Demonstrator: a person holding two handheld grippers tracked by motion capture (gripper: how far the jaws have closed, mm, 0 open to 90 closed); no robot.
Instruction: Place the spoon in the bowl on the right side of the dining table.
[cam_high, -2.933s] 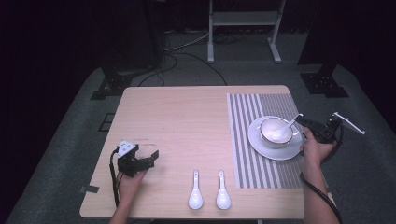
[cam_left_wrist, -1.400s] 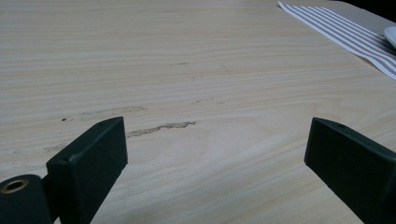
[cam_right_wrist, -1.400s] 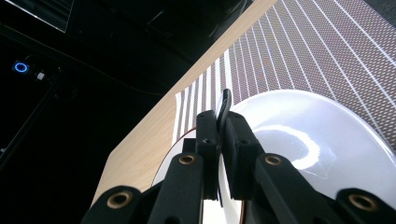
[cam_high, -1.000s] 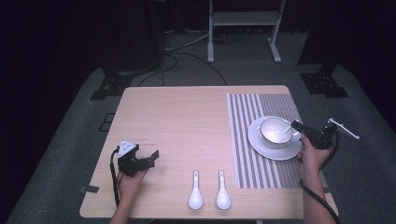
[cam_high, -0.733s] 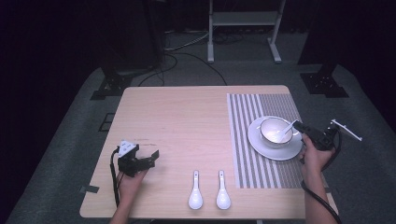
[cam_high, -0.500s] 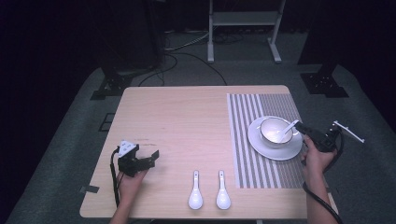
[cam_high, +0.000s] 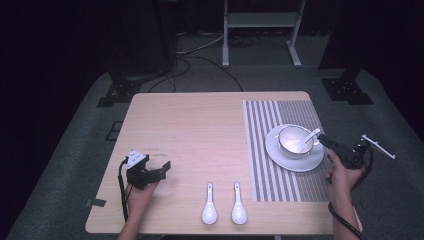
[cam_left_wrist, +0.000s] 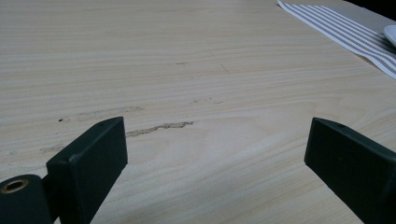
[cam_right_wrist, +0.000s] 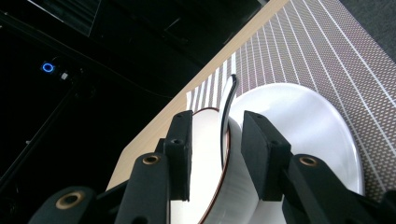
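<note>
Here my right claw (cam_high: 325, 142) has its jaws around the spoon (cam_right_wrist: 226, 122) handle, not clearly clenched; a pull could tip the bowl (cam_high: 295, 141). My left claw (cam_left_wrist: 219, 168) rests released.

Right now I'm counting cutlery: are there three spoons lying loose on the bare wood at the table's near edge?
No, the high view shows two white spoons side by side there; another rests in the bowl.

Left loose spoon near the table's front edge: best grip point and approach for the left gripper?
Likely the handle. The left spoon lies flat, bowl toward the person, narrow handle pointing away. Bring the open left gripper down from above with jaws straddling the handle's width. The second spoon lies parallel, close on its right, so stay on the handle, where the gap looks widest.
</note>
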